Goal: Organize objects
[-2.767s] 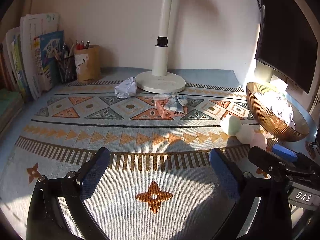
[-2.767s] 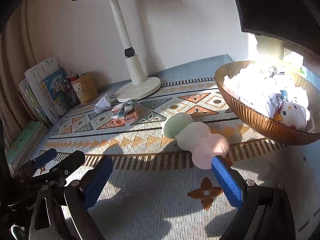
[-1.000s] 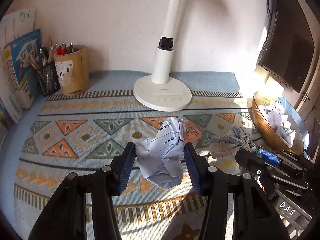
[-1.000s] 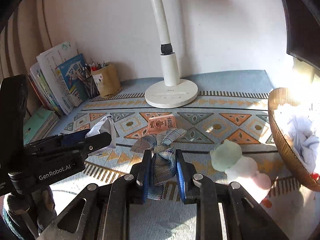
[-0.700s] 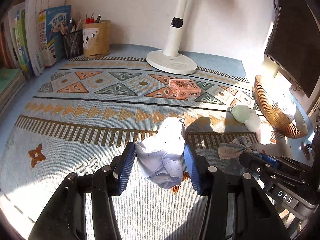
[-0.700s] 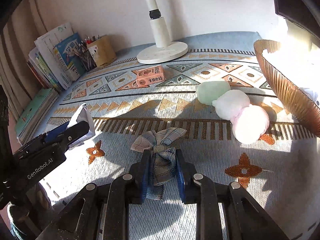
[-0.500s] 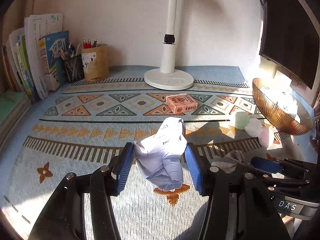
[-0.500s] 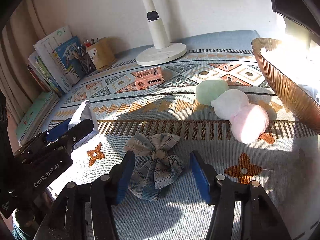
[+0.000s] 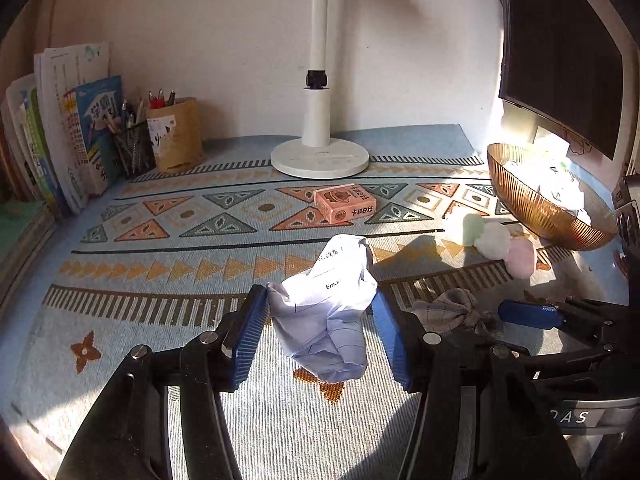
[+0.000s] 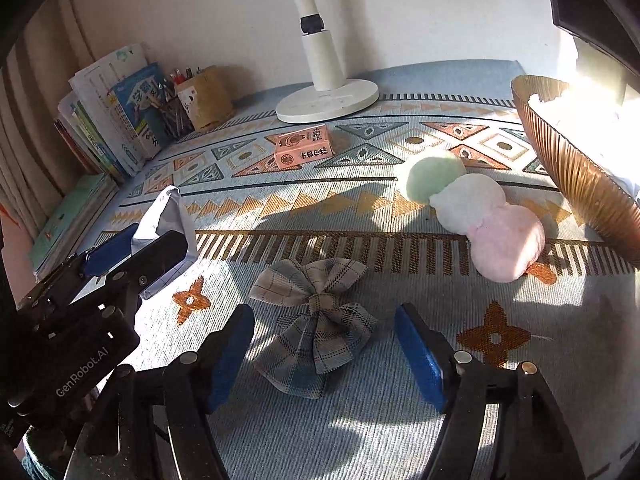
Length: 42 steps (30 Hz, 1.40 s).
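Crumpled paper pinched, plaid bow set down

Crumpled white lined paper ball (image 9: 326, 312) pinched between blue pads of left gripper (image 9: 322, 334), held clear of patterned woven mat (image 9: 168, 264), probably for carrying toward ribbed amber bowl (image 9: 532, 204) at far right; grey plaid fabric bow (image 10: 316, 320) lying flat on mat near front edge, between spread fingers of right gripper (image 10: 324, 356), untouched; right gripper low and level, pointing toward lamp base; left tilted slightly downward, just beside it.
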Motion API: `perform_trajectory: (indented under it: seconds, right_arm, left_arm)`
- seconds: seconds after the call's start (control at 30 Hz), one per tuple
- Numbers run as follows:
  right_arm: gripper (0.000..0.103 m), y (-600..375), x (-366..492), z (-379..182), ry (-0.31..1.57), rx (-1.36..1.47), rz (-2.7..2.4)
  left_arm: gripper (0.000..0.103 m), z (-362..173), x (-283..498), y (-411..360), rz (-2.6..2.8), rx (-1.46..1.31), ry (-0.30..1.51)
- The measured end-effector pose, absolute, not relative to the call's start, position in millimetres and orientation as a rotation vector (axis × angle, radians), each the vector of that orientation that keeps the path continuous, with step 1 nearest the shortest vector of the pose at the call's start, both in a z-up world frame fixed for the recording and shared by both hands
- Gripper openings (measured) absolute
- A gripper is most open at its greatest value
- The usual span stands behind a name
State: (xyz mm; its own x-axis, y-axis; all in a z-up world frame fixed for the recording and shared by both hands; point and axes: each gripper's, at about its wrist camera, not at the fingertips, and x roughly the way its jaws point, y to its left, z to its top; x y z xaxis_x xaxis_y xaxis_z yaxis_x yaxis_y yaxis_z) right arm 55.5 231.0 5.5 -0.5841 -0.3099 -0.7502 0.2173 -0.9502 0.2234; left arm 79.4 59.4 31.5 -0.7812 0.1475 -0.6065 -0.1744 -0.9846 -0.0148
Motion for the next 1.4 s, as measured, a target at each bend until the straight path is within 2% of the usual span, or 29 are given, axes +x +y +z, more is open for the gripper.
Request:
perform_trajectory:
  seconds: [0.37,0.5,0.63,0.67,0.7,0.73,0.83,0.97,1.17,1.33,1.4]
  right_arm:
    - [0.071,235,56,6,-0.173,1.224,-2.553]
    - [0.071,234,58,8,-0.163,1.209,-2.574]
    - [0.051,227,56,5,-0.118,1.244,-2.560]
    - [0.049,225,56,5,-0.094,1.242,-2.575]
    - [0.039,222,57,5,-0.076,1.238,-2.572]
    - [0.020,219,58,5,-0.051,1.239,-2.567]
    - [0.019,217,69,13,0.000,1.163,-2.632]
    - [0.019,250,86,44,-0.165,1.048,-2.677]
    - [0.020,355,104,147,-0.322,0.729,-3.030]
    - [0.021,426,85,168,-0.416,0.758,-3.274]
    - [0.026,444,73,163,-0.423,0.809,-3.326]
  left_arm:
    - [0.053,31,72,40,2.752,-1.009,-0.113]
    - [0.053,30,72,41,2.740,-1.010,-0.117]
    - [0.053,30,74,44,2.740,-0.999,-0.095]
    - [0.053,30,74,44,2.740,-1.000,-0.093]
    - [0.053,29,73,44,2.738,-1.001,-0.092]
    - [0.053,29,73,45,2.736,-1.005,-0.091]
    - [0.053,29,72,46,2.734,-1.017,-0.076]
    - [0.051,34,67,59,2.719,-1.050,-0.014]
    - [0.051,112,54,123,2.560,-0.817,-0.077]
    - [0.051,139,16,213,2.392,-0.760,-0.070]
    - [0.054,137,1,242,2.327,-0.772,-0.087]
